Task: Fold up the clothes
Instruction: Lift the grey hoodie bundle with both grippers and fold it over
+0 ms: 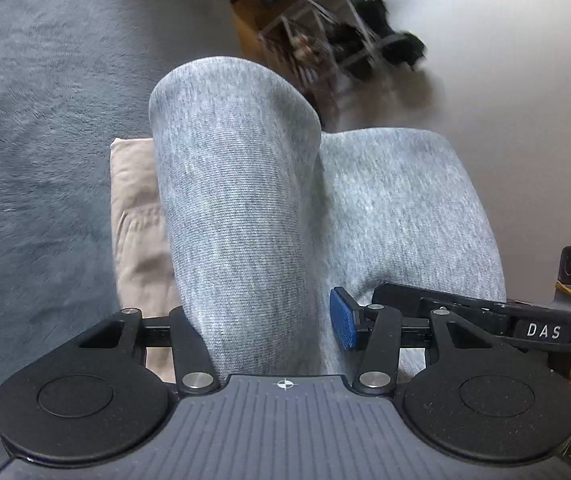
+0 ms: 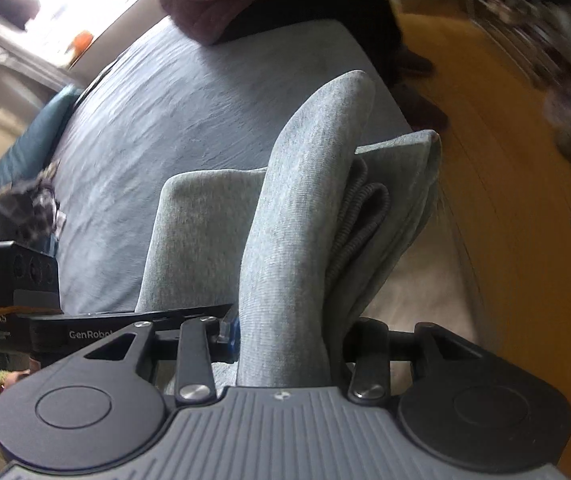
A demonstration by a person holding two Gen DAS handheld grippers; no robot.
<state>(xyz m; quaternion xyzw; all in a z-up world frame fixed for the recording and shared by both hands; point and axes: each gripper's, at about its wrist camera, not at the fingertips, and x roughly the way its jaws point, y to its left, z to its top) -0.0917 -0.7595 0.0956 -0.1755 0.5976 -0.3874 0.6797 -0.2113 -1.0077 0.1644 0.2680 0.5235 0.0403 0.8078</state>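
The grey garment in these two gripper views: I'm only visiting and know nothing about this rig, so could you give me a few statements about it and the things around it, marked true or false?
1. Both grippers are closed on the grey garment. True: the left gripper and the right gripper each pinch a fold of it.
2. A beige garment lies partly under the grey one. True.
3. The grey garment is spread out flat. False: a fold of it arches up from each gripper.
4. The clothes rest on a bare wooden table. False: they lie on a grey-blue plush cover.
5. The left gripper's visible pad is red. False: it is blue.
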